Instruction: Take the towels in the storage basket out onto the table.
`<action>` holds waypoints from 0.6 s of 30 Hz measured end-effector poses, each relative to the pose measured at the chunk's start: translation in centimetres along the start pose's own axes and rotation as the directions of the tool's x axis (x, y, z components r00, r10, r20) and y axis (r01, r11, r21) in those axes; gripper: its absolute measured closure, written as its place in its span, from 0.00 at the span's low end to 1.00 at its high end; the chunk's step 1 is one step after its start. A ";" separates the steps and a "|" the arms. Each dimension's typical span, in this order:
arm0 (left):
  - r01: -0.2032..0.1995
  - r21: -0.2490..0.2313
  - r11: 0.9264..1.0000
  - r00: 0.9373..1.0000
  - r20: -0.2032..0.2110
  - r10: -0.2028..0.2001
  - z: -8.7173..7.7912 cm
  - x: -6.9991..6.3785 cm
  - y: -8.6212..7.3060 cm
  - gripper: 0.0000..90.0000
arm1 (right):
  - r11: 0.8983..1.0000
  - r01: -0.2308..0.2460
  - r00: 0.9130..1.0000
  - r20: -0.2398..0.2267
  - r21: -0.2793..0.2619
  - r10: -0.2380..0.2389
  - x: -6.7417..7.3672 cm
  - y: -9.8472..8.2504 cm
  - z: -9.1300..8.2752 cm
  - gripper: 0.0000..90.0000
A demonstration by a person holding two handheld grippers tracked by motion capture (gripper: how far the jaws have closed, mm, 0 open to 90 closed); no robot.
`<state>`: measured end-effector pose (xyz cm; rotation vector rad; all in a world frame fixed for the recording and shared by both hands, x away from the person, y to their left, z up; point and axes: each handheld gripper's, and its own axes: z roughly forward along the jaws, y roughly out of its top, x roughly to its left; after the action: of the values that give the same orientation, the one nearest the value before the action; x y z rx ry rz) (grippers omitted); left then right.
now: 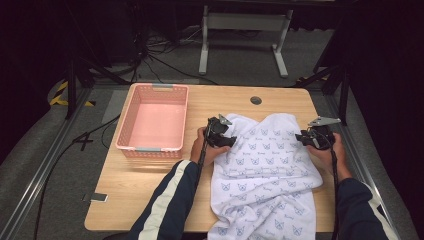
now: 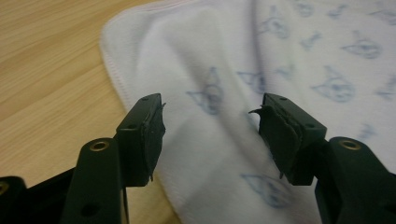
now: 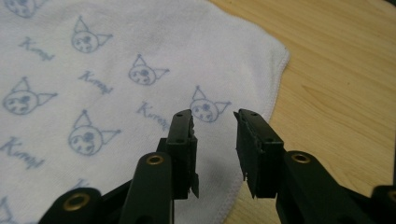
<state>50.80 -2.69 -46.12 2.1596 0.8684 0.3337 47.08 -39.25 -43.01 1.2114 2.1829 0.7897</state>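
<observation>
The towel is lying half-folded on the counter, its near end hanging over the edge. Both grippers, left and right, are hovering half-open over its corners, gripping nothing. Biggest risk: fingers are pinching just the top layer, so the fold's coming out crooked.

We've got both forearms in from the bottom edge, dark sleeves w/ a white stripe. Left claw sits at centre, jaws apart, nothing pinched. Right claw is well to the right, jaws also apart, narrower gap, nothing gripped.
</observation>
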 end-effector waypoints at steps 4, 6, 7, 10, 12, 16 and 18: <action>0.020 0.015 1.000 0.999 -0.027 -0.020 1.0 0.5 0.1 0.48 | 1.000 -0.010 1.000 -0.003 0.021 0.010 -0.3 0.0 1.5 0.70; 0.017 0.010 1.000 0.998 -0.059 -0.016 1.1 0.5 0.2 0.50 | 0.999 -0.007 1.000 -0.029 0.048 0.008 -0.4 -0.3 2.1 0.69; 0.036 -0.002 0.999 0.997 -0.074 -0.036 1.1 0.6 0.0 0.50 | 0.999 -0.005 1.000 -0.027 0.046 0.006 -0.4 -0.5 2.1 0.70; 0.088 -0.001 0.996 0.988 -0.128 -0.087 0.7 1.1 -0.2 0.53 | 0.996 -0.035 0.999 -0.009 0.083 0.036 -1.0 -0.9 1.4 0.71; 0.105 -0.005 0.994 0.983 -0.152 -0.105 0.6 1.2 -0.2 0.53 | 0.993 -0.066 0.998 0.013 0.101 0.065 -1.4 -1.5 0.7 0.73; 0.130 -0.009 0.992 0.976 -0.174 -0.129 0.7 0.7 -0.2 0.53 | 0.987 -0.082 0.996 0.057 0.140 0.074 -1.6 -2.4 -0.5 0.73; 0.121 -0.011 0.993 0.983 -0.136 -0.121 0.5 0.5 -0.2 0.49 | 0.985 -0.103 0.994 0.047 0.140 0.097 -1.9 -2.9 -1.0 0.73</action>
<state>51.29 -2.55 -46.66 2.0889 1.0707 0.4253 45.64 -42.44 -44.08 1.4049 2.1915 0.6524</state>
